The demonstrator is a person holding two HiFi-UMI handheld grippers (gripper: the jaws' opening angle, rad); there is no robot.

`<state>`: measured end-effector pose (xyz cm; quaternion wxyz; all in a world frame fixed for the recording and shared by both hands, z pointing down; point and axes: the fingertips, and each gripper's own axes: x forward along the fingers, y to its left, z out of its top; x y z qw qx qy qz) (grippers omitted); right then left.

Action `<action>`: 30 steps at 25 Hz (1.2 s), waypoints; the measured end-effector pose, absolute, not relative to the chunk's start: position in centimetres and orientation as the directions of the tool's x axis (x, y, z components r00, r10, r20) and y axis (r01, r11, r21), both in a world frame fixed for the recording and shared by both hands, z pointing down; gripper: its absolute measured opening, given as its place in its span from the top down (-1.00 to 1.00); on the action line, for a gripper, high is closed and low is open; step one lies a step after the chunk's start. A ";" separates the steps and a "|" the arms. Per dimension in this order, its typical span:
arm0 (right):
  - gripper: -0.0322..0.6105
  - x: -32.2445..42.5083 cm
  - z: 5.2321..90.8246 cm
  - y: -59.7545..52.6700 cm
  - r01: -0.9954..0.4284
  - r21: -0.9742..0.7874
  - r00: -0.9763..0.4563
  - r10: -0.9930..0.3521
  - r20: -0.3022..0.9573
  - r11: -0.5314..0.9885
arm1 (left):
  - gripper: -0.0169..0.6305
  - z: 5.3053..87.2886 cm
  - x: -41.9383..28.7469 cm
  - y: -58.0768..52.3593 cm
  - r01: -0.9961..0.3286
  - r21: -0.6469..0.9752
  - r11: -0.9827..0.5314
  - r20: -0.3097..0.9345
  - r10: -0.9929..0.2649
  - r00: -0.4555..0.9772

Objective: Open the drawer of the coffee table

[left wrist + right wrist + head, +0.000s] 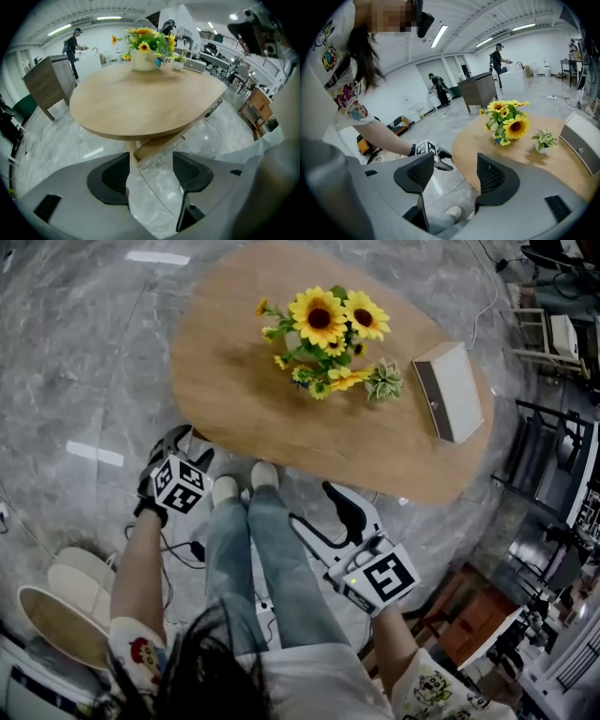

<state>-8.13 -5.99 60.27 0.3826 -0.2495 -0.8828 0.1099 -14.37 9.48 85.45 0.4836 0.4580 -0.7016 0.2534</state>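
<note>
The oval wooden coffee table (253, 409) stands in front of me on its wooden leg (152, 145). A vase of sunflowers (323, 329) and a small potted plant (384, 382) stand on it. At its right end lies a white drawer box (450, 390) whose grey front with a small knob (580, 149) shows in the right gripper view. My left gripper (183, 448) hangs open just off the table's near edge, its jaws (151, 161) empty. My right gripper (342, 512) is also open and empty, held low beside my legs, short of the table.
My legs and white shoes (239, 488) stand against the table's near edge. Round stools (56, 610) sit at the lower left, and black frames and shelving (553, 465) crowd the right. A wooden cabinet (47, 82) and other people stand far off on the marble floor.
</note>
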 end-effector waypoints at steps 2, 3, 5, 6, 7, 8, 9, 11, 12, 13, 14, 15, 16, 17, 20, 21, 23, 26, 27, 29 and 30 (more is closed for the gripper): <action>0.12 -8.1 60.8 -5.8 0.357 -0.389 -0.576 0.528 0.624 0.849 | 0.13 86.0 -14.7 9.4 -0.899 0.083 0.429 0.910 -0.400 -0.107; 0.12 -8.1 61.1 -5.8 0.357 -0.391 -0.572 0.530 0.626 0.848 | 0.13 86.3 -14.9 9.3 -0.906 0.079 0.416 0.910 -0.401 -0.105; 0.12 -8.1 61.6 -5.7 0.357 -0.392 -0.565 0.530 0.632 0.848 | 0.13 86.7 -15.0 8.9 -0.920 0.074 0.386 0.911 -0.401 -0.095; 0.12 -8.1 61.9 -5.7 0.359 -0.391 -0.560 0.530 0.636 0.848 | 0.13 87.0 -14.9 8.7 -0.926 0.074 0.370 0.913 -0.400 -0.087; 0.12 -8.1 62.1 -5.6 0.360 -0.391 -0.554 0.531 0.641 0.847 | 0.13 87.3 -14.8 8.5 -0.931 0.076 0.356 0.914 -0.399 -0.078; 0.12 -8.1 62.3 -5.4 0.362 -0.392 -0.546 0.534 0.645 0.845 | 0.13 87.6 -14.8 8.4 -0.935 0.077 0.347 0.915 -0.398 -0.072; 0.12 -8.0 62.5 -5.2 0.364 -0.396 -0.539 0.537 0.648 0.843 | 0.13 87.9 -14.8 8.4 -0.937 0.077 0.341 0.916 -0.395 -0.069; 0.12 -7.8 62.9 -4.7 0.368 -0.404 -0.526 0.546 0.652 0.837 | 0.17 88.3 -15.1 8.6 -0.940 0.063 0.336 0.921 -0.383 -0.075; 0.12 -7.7 63.0 -4.6 0.371 -0.408 -0.520 0.550 0.653 0.834 | 0.24 88.5 -15.3 8.6 -0.942 0.051 0.333 0.923 -0.375 -0.083; 0.12 -7.6 63.1 -4.4 0.373 -0.411 -0.514 0.554 0.655 0.832 | 0.37 88.6 -15.6 8.6 -0.945 0.039 0.324 0.925 -0.370 -0.089; 0.12 -7.4 63.3 -4.3 0.375 -0.414 -0.507 0.558 0.657 0.829 | 0.37 88.6 -15.7 8.6 -0.951 0.028 0.308 0.925 -0.369 -0.092; 0.12 -7.3 63.5 -4.1 0.377 -0.418 -0.500 0.561 0.660 0.827 | 0.40 88.6 -15.8 8.6 -0.959 0.018 0.284 0.924 -0.371 -0.092; 0.12 -7.1 63.7 -3.9 0.380 -0.421 -0.492 0.565 0.662 0.824 | 0.43 88.5 -15.8 8.6 -0.967 0.009 0.254 0.924 -0.372 -0.089; 0.12 -7.0 63.8 -3.6 0.384 -0.425 -0.483 0.570 0.664 0.820 | 0.46 88.5 -15.7 8.8 -0.975 0.003 0.221 0.924 -0.374 -0.082; 0.12 -6.7 64.3 -2.8 0.397 -0.434 -0.461 0.584 0.668 0.809 | 0.56 88.4 -14.9 9.4 -0.993 -0.010 0.114 0.925 -0.376 -0.052; 0.12 -6.6 64.5 -2.5 0.401 -0.435 -0.455 0.587 0.670 0.806 | 0.58 88.4 -14.6 9.5 -0.996 -0.018 0.087 0.925 -0.376 -0.049; 0.12 -6.4 64.9 -2.3 0.412 -0.430 -0.437 0.589 0.680 0.803 | 0.60 88.3 -14.5 9.5 -0.998 -0.032 0.060 0.926 -0.373 -0.052; 0.12 -6.0 65.8 -1.8 0.429 -0.422 -0.412 0.588 0.696 0.799 | 0.63 88.2 -14.5 9.6 -0.999 -0.055 -0.001 0.931 -0.360 -0.050; 0.12 -5.8 66.3 -1.7 0.432 -0.420 -0.402 0.588 0.702 0.798 | 0.64 88.2 -14.4 9.6 -0.997 -0.064 -0.032 0.934 -0.354 -0.048; 0.12 -5.4 67.3 -1.6 0.439 -0.419 -0.383 0.587 0.713 0.795 | 0.66 88.1 -14.4 9.7 -0.995 -0.075 -0.073 0.937 -0.347 -0.045; 0.12 -5.3 67.8 -1.5 0.440 -0.420 -0.376 0.588 0.717 0.794 | 0.66 88.1 -14.4 9.7 -0.993 -0.077 -0.086 0.937 -0.346 -0.043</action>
